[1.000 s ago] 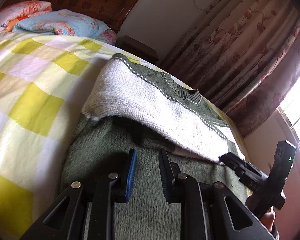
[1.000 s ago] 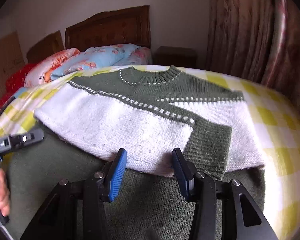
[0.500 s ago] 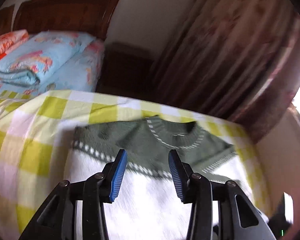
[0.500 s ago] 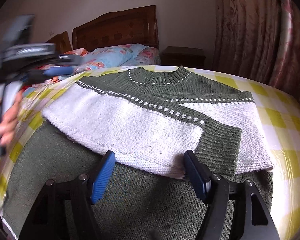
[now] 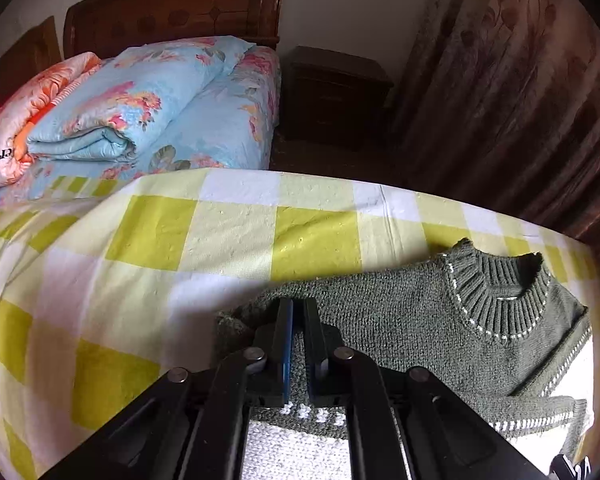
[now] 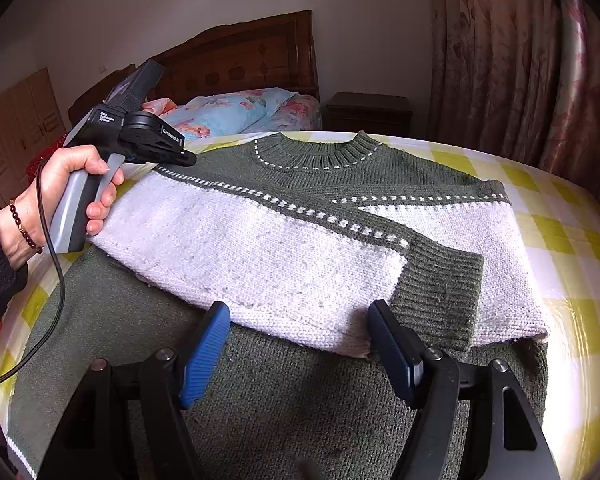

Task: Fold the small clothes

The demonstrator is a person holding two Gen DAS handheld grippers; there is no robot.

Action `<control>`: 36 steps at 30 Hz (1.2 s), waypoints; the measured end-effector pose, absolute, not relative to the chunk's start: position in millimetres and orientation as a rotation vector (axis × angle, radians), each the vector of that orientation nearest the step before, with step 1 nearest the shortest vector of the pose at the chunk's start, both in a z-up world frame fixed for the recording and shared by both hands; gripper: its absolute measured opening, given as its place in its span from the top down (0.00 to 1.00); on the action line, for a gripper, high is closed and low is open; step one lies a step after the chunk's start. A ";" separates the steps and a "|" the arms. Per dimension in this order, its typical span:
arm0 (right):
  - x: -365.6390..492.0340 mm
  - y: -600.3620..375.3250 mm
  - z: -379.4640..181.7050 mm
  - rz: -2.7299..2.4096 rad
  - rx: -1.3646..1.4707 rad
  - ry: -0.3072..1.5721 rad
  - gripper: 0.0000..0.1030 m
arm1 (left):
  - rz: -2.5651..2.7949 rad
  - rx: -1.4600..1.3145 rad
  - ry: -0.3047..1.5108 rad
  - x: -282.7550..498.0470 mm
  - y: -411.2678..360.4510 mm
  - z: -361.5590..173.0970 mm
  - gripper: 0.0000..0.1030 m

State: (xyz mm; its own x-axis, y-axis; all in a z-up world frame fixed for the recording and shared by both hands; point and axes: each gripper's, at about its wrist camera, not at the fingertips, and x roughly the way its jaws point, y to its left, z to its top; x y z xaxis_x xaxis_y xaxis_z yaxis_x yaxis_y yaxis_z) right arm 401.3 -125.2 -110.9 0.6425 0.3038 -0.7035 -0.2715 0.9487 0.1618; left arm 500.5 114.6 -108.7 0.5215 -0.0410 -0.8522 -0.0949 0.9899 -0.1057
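The green-and-white sweater [image 6: 300, 240] lies flat on my checked bedsheet [image 5: 180, 240], both sleeves folded in, so my left gripper [image 5: 296, 312] has just closed, pinching its shoulder for the next fold, while my right gripper [image 6: 300, 344] hovers wide open near the cuffs.

Left gripper [image 5: 298, 312] clamped, right gripper [image 6: 300, 354] agape

You are in a home bedroom: a bed [image 6: 556, 216] with a carved wooden headboard [image 6: 244, 60], folded floral quilts [image 5: 140, 108], a nightstand [image 6: 370, 114] and flowered curtains [image 6: 512, 60].
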 end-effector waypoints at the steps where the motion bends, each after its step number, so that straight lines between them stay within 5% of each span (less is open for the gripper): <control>1: 401.3 -125.1 -110.9 0.327 0.042 0.809 0.00 | 0.049 -0.137 1.029 499.2 111.4 -108.5 0.93; 9: 401.6 -123.3 -111.0 0.329 0.034 0.811 0.00 | 0.037 0.079 1.015 499.4 56.4 -106.1 0.77; 12: 401.4 -122.5 -111.1 0.330 0.034 0.810 0.00 | 0.033 -0.023 0.968 501.2 78.4 -111.1 0.61; 18: 401.3 -118.6 -111.7 0.330 0.015 0.813 0.00 | 0.006 -0.079 0.927 488.3 62.2 -82.6 0.64; 23: 401.3 -116.9 -111.8 0.333 0.012 0.813 0.00 | -0.309 0.054 0.962 492.0 -36.6 -64.5 0.63; 28: 401.2 -117.9 -111.7 0.340 0.027 0.811 0.00 | -0.424 0.253 0.996 496.8 -129.4 -87.5 0.63; 36: 401.7 -120.2 -112.0 0.353 0.048 0.810 0.00 | -0.428 0.260 0.979 523.4 -163.3 -112.3 0.54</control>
